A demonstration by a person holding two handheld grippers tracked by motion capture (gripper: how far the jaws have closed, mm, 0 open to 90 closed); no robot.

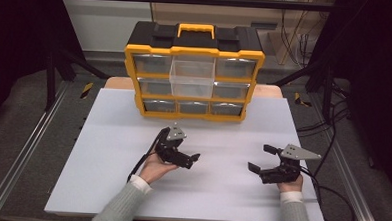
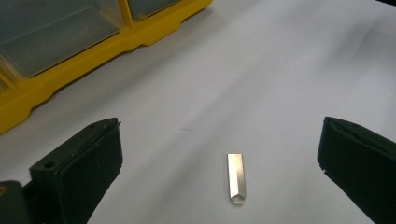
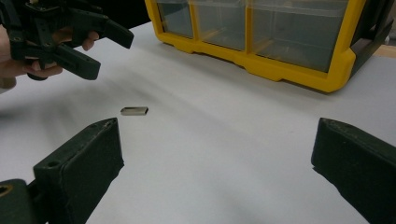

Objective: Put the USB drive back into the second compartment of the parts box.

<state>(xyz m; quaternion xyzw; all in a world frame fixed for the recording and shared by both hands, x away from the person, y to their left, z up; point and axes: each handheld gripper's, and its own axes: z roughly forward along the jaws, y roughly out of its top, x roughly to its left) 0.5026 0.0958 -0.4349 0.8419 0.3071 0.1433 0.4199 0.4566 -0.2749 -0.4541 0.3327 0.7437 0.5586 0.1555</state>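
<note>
left claw (image 2: pixel 219 154): wide open, gripped nothing, hovered over the metal clip (image 2: pixel 236 178) | right claw (image 3: pixel 215 158): gaped too, empty | clip lay flat on bench (image 2: pixel 261 70)

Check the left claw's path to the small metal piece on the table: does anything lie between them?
Nothing visible does. The left claw is open, and the flat silver metal piece lies on bare white tabletop between its jaws. The yellow organizer sits off to the side.
</note>
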